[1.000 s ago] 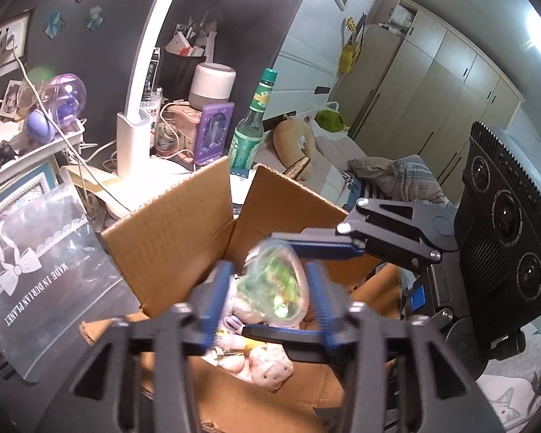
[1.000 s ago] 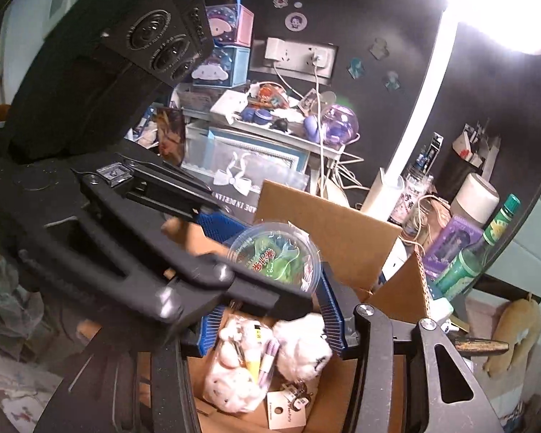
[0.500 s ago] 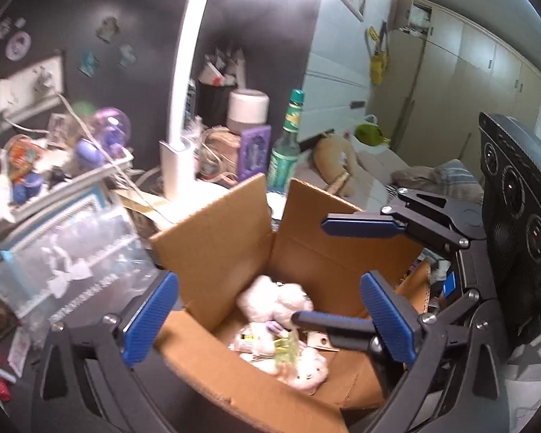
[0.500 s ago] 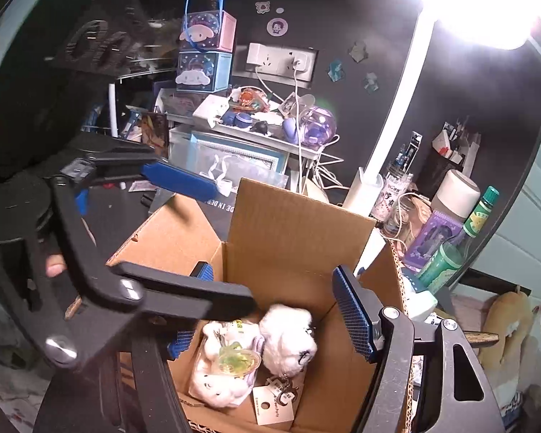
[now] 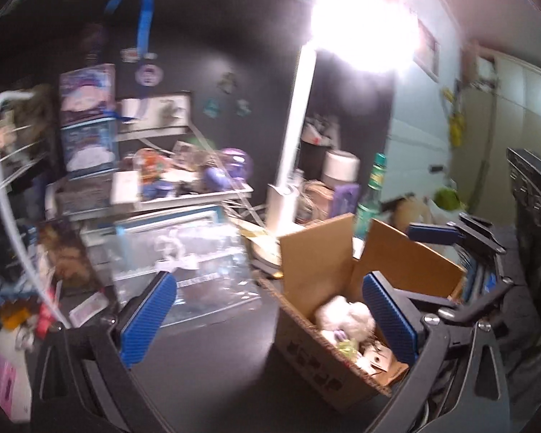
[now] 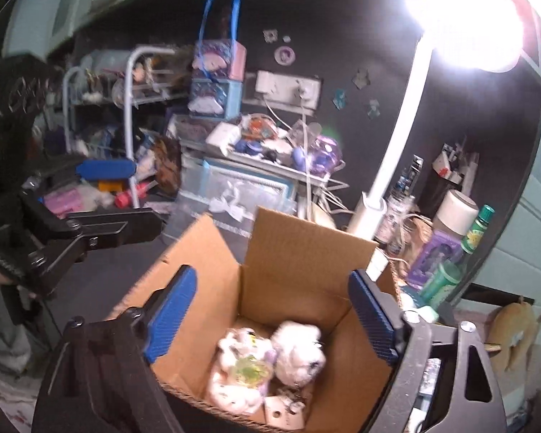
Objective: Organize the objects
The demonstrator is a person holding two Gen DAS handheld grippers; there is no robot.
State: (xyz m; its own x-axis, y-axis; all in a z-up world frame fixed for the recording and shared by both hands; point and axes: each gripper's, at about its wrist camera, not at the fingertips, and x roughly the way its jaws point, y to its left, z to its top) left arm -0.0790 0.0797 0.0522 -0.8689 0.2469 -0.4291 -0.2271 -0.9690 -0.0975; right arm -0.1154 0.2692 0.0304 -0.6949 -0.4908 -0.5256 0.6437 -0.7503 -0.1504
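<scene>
An open cardboard box (image 6: 288, 263) stands on the dark desk; it also shows in the left wrist view (image 5: 321, 256). Inside lie white plush toys (image 6: 299, 346) and a clear round container with green contents (image 6: 250, 370). My right gripper (image 6: 270, 317) is open and empty above the box. My left gripper (image 5: 270, 317) is open and empty, to the left of the box over the dark desk. The left gripper also shows at the left of the right wrist view (image 6: 101, 195).
A white desk lamp (image 6: 389, 166) stands behind the box. A green bottle (image 6: 476, 231), a purple box (image 6: 432, 256) and a white canister (image 6: 454, 213) stand at the right. A clear plastic bag (image 5: 194, 270) and cluttered shelves (image 5: 155, 187) are at the left.
The left gripper opened and dropped the clear container into the box, then swung left and away from the box. The right gripper pulled back a little.
</scene>
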